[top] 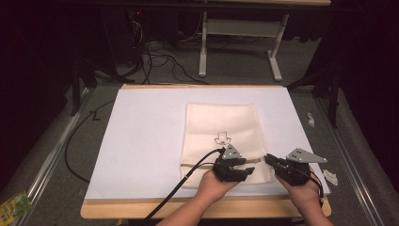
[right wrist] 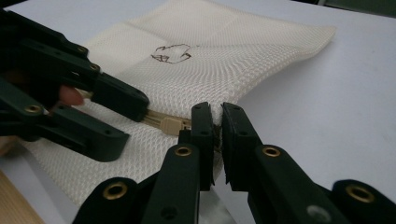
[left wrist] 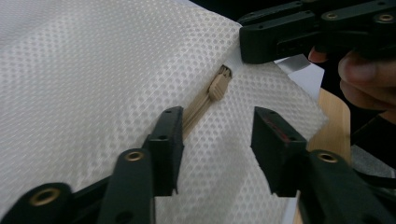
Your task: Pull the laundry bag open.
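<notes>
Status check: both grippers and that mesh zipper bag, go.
Right gripper shut on mesh bag edge. Left gripper open, straddling the zipper pull. Nothing blocking.

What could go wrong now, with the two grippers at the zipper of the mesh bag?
1. The left gripper is open astride the zipper; closing may miss the pull tab, which lies beyond it.
2. The right gripper pinches only the mesh bag's edge, so the fabric might slip or stretch.

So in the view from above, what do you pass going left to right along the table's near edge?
Black cable → left gripper on the mesh zipper bag → right gripper → white scrap.
</notes>
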A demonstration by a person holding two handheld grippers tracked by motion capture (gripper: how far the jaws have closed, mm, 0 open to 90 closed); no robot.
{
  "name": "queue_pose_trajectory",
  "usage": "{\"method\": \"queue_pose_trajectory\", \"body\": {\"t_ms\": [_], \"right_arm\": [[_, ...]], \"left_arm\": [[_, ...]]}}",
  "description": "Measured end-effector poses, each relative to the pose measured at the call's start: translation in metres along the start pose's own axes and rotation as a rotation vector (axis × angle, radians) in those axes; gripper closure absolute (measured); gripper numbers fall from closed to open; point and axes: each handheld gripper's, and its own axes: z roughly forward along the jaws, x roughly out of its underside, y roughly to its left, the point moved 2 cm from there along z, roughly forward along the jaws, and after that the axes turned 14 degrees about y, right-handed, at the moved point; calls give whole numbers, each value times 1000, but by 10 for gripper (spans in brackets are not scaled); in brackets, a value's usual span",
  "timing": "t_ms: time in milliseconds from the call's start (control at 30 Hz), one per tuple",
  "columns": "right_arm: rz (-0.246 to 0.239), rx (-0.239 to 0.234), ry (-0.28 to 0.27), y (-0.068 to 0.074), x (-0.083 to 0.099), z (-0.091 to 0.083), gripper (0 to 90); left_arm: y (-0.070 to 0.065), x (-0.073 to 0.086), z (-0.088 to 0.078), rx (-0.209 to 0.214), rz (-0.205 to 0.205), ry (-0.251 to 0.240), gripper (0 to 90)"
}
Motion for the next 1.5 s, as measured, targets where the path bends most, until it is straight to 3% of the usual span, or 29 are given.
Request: {"method": "queue_pose_trajectory", "body": {"t_ms": [133, 333, 600, 667, 733, 933, 1067, 1233, 1400, 1500], "right_arm": [[5, -11, -9, 2, -1, -3, 853], [4, -11, -21, 1, -2, -4, 853], [6, -12, -33, 1, -3, -5, 853], [9, -9, -33, 1, -3, -5, 852], [10, -8, -30, 0, -3, -5, 851], [6, -2, -27, 0, -3, -5, 851], [3, -3, -22, 0, -2, -5, 853], [4, 7, -14, 1, -2, -4, 857], [24, 11, -25, -2, -1, -6, 858], [11, 11, -24, 0, -1, -6, 857]], "left_arm": [[0, -6, 9, 44, -55, -14, 612], [0, -11, 15, 37, -104, -33, 691], [-6, -16, 16, 22, -88, -72, 818], [-8, -15, 15, 20, -66, -82, 864], [-12, -15, 15, -7, -47, -81, 870], [-12, -14, 13, -5, -47, -85, 870], [-6, -12, 11, 28, -68, -67, 872], [0, -6, 6, 36, -83, -51, 873], [11, 2, -5, 14, -89, -39, 874], [16, 9, -13, 8, -87, -28, 873]]}}
